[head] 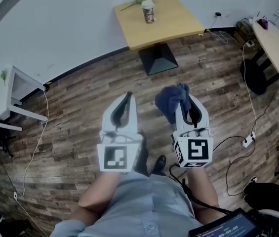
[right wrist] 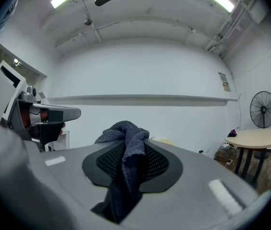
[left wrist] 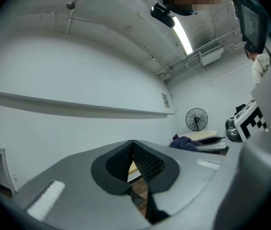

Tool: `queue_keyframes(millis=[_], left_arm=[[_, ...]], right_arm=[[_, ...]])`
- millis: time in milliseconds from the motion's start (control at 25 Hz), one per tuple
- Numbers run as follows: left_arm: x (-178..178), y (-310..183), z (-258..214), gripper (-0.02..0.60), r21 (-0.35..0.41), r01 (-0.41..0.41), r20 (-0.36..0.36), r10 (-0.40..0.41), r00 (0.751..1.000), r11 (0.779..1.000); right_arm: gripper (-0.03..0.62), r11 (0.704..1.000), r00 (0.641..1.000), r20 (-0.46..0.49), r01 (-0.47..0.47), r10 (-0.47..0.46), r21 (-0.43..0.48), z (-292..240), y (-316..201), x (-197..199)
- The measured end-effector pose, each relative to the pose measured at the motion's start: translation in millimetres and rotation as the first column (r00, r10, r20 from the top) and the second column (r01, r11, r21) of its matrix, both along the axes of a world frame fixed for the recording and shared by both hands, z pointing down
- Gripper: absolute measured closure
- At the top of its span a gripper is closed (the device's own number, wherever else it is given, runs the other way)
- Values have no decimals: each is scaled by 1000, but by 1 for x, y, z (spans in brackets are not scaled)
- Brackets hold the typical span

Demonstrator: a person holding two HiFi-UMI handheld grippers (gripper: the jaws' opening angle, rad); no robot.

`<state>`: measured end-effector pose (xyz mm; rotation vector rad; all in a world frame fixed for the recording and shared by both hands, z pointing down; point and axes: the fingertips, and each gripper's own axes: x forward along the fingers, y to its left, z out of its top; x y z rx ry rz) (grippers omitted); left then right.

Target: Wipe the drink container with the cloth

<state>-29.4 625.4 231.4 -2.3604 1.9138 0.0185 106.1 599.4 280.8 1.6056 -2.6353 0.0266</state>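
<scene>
Right tool (head: 188, 101) clamped on dark blue cloth (head: 168, 102). Left tool (head: 127, 98) jaws together, nothing between. Drink container (head: 148, 11) upright on worktop (head: 179, 26), near far edge. Both tools well apart from worktop.

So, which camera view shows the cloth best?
The right gripper view: the dark blue cloth fills its middle, pinched by the right gripper. The head view shows it bunched; the left gripper view, small at the side.

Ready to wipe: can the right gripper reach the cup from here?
Probably not yet: the cup stands on the table, far across the floor from the right gripper, though nothing intervenes.
</scene>
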Motion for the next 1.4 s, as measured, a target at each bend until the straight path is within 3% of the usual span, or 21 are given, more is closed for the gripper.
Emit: queue_keyframes(millis=[520, 840, 1240, 1400], left_arm=[[-48, -145, 34, 571, -38, -41, -59, 39, 997, 998], [-82, -235, 15, 571, 5, -77, -70, 78, 995, 997], [-110, -296, -11, 571, 77, -113, -69, 119, 991, 991], [-109, -311, -7, 571, 63, -132, -72, 137, 988, 989]], right_arm=[[500, 999, 999, -36, -30, 29, -45, 30, -131, -47], [500, 997, 997, -38, -71, 70, -25, 10, -216, -77], [500, 993, 994, -42, -102, 105, 52, -22, -272, -105], [500, 992, 992, -42, -115, 117, 51, -22, -286, -107]])
